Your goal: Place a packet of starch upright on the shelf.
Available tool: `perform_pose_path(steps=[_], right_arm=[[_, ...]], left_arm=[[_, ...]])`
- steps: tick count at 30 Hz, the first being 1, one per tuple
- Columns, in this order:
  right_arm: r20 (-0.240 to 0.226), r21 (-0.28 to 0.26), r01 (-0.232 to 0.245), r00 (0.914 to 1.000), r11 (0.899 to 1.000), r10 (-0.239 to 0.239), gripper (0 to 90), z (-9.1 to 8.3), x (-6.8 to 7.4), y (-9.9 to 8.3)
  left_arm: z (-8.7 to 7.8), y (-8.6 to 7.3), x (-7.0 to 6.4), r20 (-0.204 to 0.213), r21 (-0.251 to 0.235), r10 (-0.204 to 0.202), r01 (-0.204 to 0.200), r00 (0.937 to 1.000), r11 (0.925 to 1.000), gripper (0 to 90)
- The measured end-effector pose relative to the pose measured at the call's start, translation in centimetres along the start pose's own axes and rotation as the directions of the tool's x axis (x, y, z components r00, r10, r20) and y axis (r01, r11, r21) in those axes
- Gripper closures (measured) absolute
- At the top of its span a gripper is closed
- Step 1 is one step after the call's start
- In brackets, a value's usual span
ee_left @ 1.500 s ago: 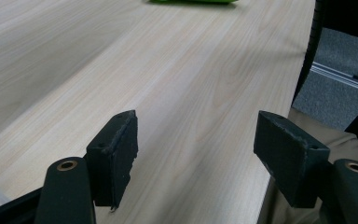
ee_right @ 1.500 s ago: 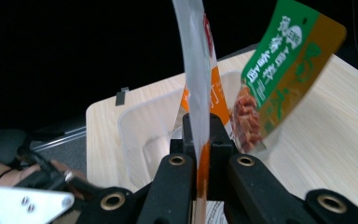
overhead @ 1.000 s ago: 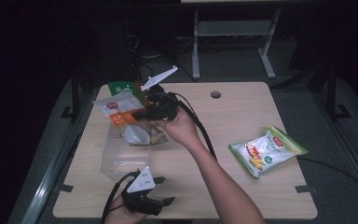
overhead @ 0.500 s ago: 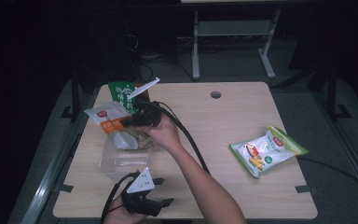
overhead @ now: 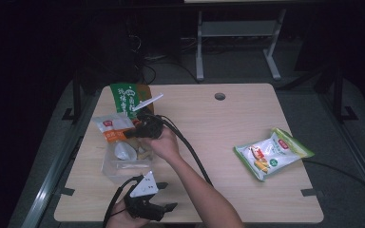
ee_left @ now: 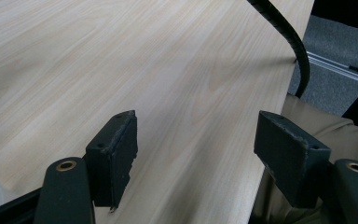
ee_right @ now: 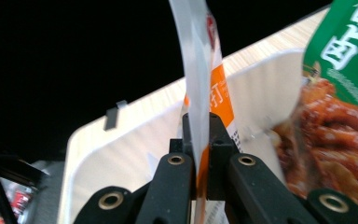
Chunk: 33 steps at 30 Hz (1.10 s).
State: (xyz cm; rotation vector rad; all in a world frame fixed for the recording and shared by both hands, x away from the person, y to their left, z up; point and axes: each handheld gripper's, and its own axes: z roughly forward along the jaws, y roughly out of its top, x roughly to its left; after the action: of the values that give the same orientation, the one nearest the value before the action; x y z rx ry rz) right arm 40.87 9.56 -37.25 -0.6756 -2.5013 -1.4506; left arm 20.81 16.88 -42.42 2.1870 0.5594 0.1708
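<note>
My right gripper (overhead: 129, 134) is shut on a white and orange snack packet (overhead: 111, 126), held just above a clear plastic container (overhead: 123, 164) at the table's left. In the right gripper view the packet (ee_right: 200, 70) stands edge-on between the closed jaws of the right gripper (ee_right: 199, 126). A green packet (overhead: 125, 97) printed with braised food (ee_right: 340, 93) leans behind the container. Near the front edge my left gripper (overhead: 168, 195) rests open, and the left gripper view shows it (ee_left: 196, 154) with bare wood (ee_left: 121, 56) between its jaws.
A white, yellow and green snack bag (overhead: 272, 153) lies flat at the right of the table. A round cable hole (overhead: 220, 96) sits near the far edge. The right gripper's black cable (overhead: 190, 152) trails across the middle. Dark floor and a metal frame lie beyond.
My right gripper has carried the white and orange packet leftward and down, from near the green packet to just over the clear container. The left gripper has stayed put.
</note>
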Motion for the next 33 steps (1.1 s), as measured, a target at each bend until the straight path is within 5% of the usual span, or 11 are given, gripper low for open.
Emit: perform_pose_path(steps=[5,16,23,33], right_arm=[[0.026,0.028,0.024,0.9994,0.999,-0.024,84.3,-0.7,0.2,0.1],[0.042,0.050,0.029,0.9986,0.998,-0.032,88.8,-1.7,-0.1,-0.6],[0.049,0.057,0.049,0.9974,0.997,-0.052,74.7,-3.0,0.7,-0.4],[0.070,0.047,0.062,0.9954,0.997,-0.065,67.0,-6.6,1.3,-1.1]], left_arm=[[0.1,0.0,0.0,-0.001,0.001,0.000,0.000,1.0000,1.0000,29.6],[0.2,-0.1,0.3,-0.006,0.007,-0.005,0.005,1.0000,1.0000,29.4],[0.4,0.0,0.3,-0.008,0.013,-0.004,0.004,1.0000,0.9999,28.5],[0.6,0.0,0.1,-0.002,0.028,0.016,-0.016,0.9999,0.9995,28.1]])
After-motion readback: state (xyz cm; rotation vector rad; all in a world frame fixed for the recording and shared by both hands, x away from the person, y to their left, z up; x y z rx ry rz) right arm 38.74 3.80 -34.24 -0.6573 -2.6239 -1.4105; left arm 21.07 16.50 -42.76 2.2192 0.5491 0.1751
